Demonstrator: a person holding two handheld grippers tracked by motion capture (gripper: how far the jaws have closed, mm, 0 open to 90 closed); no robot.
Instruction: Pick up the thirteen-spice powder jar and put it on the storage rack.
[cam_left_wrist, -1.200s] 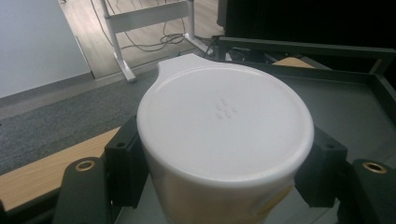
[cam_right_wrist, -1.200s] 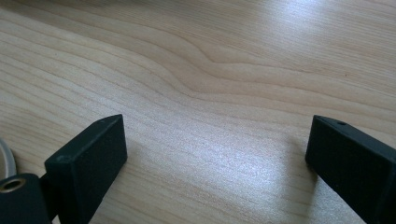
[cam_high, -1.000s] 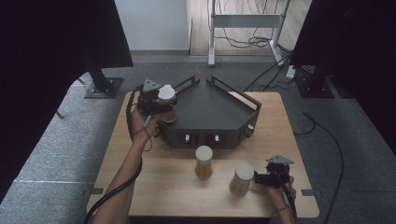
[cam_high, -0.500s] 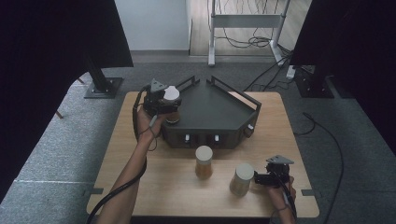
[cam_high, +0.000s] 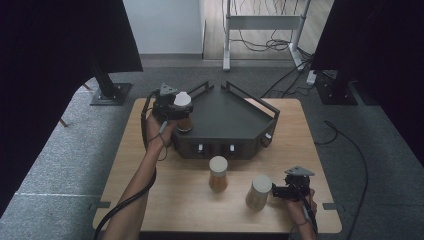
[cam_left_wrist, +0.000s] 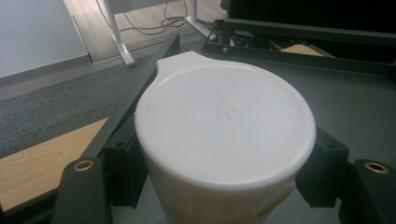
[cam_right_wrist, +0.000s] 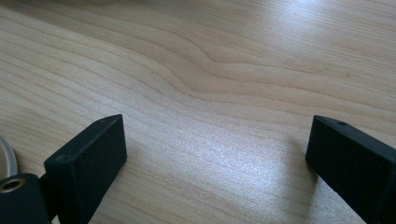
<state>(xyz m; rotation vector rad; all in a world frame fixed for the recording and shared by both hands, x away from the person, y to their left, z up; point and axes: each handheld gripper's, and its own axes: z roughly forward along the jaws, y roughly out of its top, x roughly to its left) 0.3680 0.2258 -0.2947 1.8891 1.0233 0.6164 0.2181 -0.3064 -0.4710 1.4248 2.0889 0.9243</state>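
Note:
A jar with a white lid (cam_high: 183, 102) and amber contents stands over the left corner of the black tray (cam_high: 235, 120). My left gripper (cam_high: 170, 107) is shut on the jar. In the left gripper view the lid (cam_left_wrist: 224, 112) fills the gap between the pads of the left gripper (cam_left_wrist: 222, 163). The jaws have just eased open a little, with the jar still between them. I cannot tell whether the jar's base rests on the tray. My right gripper (cam_high: 278, 192) lies open at the table's front right, its jaws (cam_right_wrist: 215, 154) wide apart over bare wood, just right of a pale jar (cam_high: 259, 191).
A third jar (cam_high: 218, 173) with a cream lid and amber contents stands in front of the tray's knobbed face. The wooden table (cam_high: 165, 200) has free room at the front left. Cables trail from both grippers, and stands and cables sit on the floor behind.
My left gripper has shifted slightly right with the white-lidded jar, toward the tray's corner. The right gripper and the two front jars have not moved.

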